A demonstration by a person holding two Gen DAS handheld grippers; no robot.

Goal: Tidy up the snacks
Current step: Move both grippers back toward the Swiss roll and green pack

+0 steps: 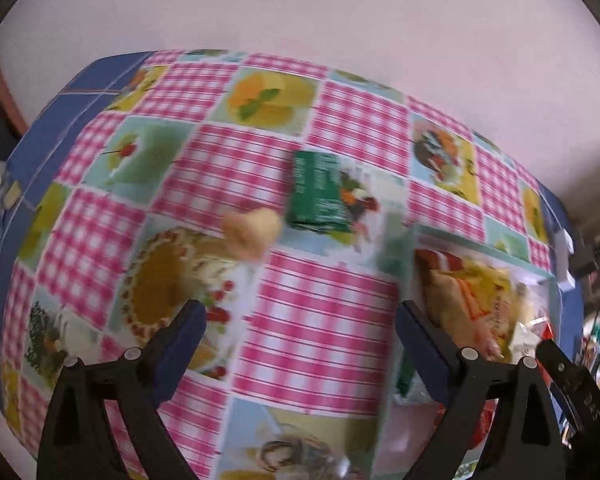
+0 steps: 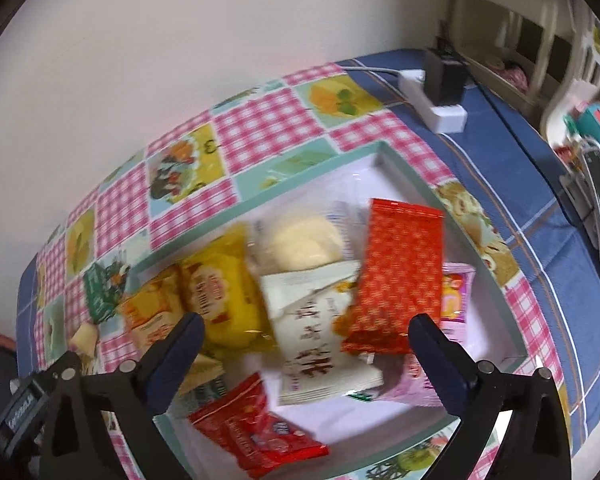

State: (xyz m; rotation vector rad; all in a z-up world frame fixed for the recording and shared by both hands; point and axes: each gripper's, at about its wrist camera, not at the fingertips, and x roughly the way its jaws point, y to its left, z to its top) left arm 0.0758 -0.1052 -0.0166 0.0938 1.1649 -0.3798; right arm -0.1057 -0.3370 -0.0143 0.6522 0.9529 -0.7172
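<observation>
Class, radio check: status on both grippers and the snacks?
Left gripper open, empty. Right gripper open, empty, above box of snacks. Green packet and pale snack outside on tablecloth. Nothing blocking.

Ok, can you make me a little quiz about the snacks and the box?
1. True or false: the green packet lies inside the tray.
2. Which snack lies on top, nearest the right gripper? A) a blue tin B) the red patterned packet C) a banana
3. Fill in: both the left gripper and the right gripper hold ____.

Key:
1. False; it lies on the checked tablecloth, outside the tray.
2. B
3. Nothing; both stand open and empty.
</observation>
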